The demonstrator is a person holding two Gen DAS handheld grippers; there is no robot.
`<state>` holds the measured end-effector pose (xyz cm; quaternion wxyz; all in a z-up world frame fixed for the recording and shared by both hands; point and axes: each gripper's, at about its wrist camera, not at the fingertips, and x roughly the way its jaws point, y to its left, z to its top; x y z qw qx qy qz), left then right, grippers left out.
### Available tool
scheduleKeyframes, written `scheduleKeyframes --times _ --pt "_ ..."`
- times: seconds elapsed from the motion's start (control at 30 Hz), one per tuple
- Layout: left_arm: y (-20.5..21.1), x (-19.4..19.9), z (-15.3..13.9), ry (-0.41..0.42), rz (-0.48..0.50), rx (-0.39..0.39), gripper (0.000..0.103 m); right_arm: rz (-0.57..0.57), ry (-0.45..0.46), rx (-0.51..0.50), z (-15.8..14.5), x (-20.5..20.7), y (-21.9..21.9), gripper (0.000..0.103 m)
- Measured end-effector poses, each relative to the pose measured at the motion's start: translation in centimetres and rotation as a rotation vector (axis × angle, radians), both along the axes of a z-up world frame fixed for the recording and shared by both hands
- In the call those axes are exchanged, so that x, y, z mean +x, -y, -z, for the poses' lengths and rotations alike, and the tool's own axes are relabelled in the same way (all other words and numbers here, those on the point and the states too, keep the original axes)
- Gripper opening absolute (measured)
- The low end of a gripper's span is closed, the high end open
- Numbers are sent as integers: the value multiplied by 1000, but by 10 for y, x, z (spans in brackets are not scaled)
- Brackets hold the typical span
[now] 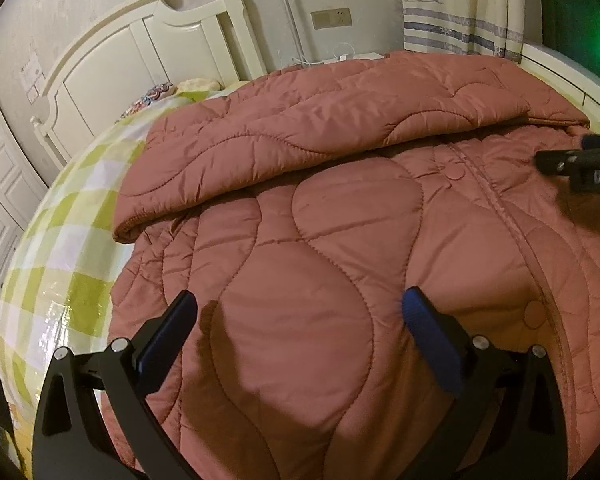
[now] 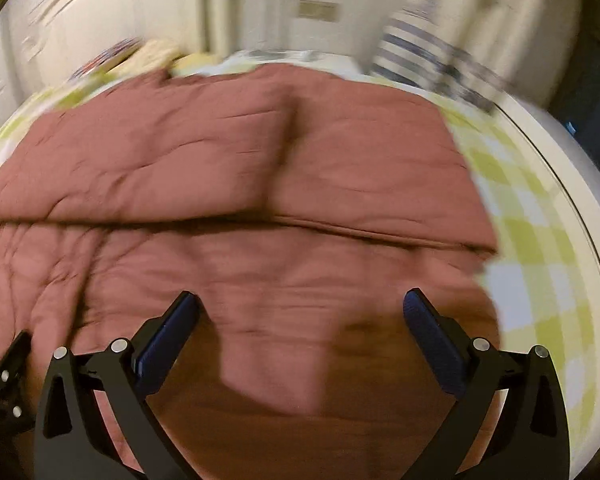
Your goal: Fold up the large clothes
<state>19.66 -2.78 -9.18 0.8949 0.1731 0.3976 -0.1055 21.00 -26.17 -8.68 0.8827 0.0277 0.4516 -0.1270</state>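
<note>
A large pink quilted jacket (image 1: 320,240) lies spread on the bed, front up, with its snap placket running down the right side. One sleeve (image 1: 300,136) is folded across the upper part. My left gripper (image 1: 300,312) is open and empty just above the jacket's lower body. My right gripper (image 2: 300,312) is open and empty over the jacket (image 2: 260,208) in the blurred right wrist view. The right gripper's black body also shows at the right edge of the left wrist view (image 1: 584,164).
The bed has a green and white checked sheet (image 1: 68,264) and a cream headboard (image 1: 132,52) at the back left. A striped curtain (image 1: 460,12) hangs at the back right. The bed's white edge (image 2: 568,184) curves along the right. Pillows (image 1: 172,94) lie near the headboard.
</note>
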Motion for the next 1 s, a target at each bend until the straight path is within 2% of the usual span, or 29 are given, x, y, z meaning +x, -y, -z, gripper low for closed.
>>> scheduleKeyframes --times 0.07,0.17,0.27,0.33,0.4,0.43,0.47,0.6,0.7,0.87,1.0 --pt "-1 1 0 -10 -6 -11 101 19 -5 62 6 -4 12 98" --pt "0 4 -10 -2 -24 -11 101 -15 -4 0 11 -3 2 98" --pt "9 11 -34 108 -10 8 101 -27 3 -14 13 0 -3 98" --pt "16 24 -33 132 3 40 101 -25 5 10 13 -1 -1 99" --pt "22 42 -13 46 9 92 101 -27 6 30 14 -2 1 99" --pt "20 47 -2 10 3 87 101 -29 7 35 14 -2 2 99" --pt "15 45 -3 22 -5 61 101 -31 7 38 14 -2 2 99" --pt "3 38 -4 9 -23 58 101 -31 8 40 15 -4 1 99" --pt "-10 35 -3 -11 -34 15 101 -31 8 40 14 -4 1 99" --pt "-26 47 2 -94 -46 -103 101 -31 8 40 15 -4 1 99" --pt "-31 52 5 -113 -45 -130 101 -31 8 40 15 -5 1 99"
